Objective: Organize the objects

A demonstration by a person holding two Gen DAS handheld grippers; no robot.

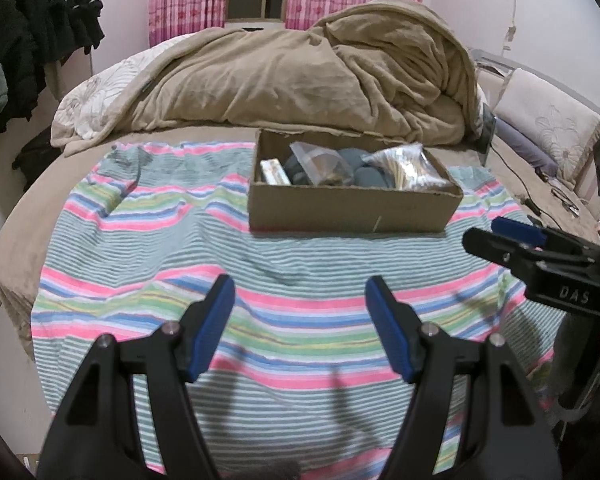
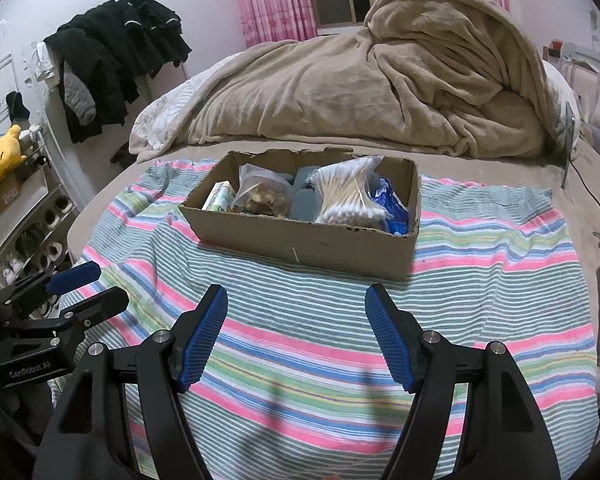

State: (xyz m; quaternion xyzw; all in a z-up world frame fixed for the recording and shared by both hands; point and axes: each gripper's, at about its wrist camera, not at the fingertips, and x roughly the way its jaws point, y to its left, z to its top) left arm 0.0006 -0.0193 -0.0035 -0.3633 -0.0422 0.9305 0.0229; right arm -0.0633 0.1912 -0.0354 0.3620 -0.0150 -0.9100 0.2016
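The left gripper (image 1: 300, 320) is held wide apart and empty above the striped towel (image 1: 260, 280); nothing is carried. At twelve o'clock from it the cardboard box (image 1: 351, 210) sits on the towel, already loaded. Inside, from nine to three o'clock, a small carton (image 2: 219, 197), a clear bag of brown bits (image 2: 263, 196), grey pieces (image 2: 304, 204), a bag of cotton swabs (image 2: 349, 192) and a blue packet (image 2: 393, 206) are seen. The right gripper (image 2: 296, 332) is likewise spread and empty, the box at its twelve o'clock. No loose item is seen on the towel, so the sorting is judged nearly finished or between picks; a target must be chosen next.
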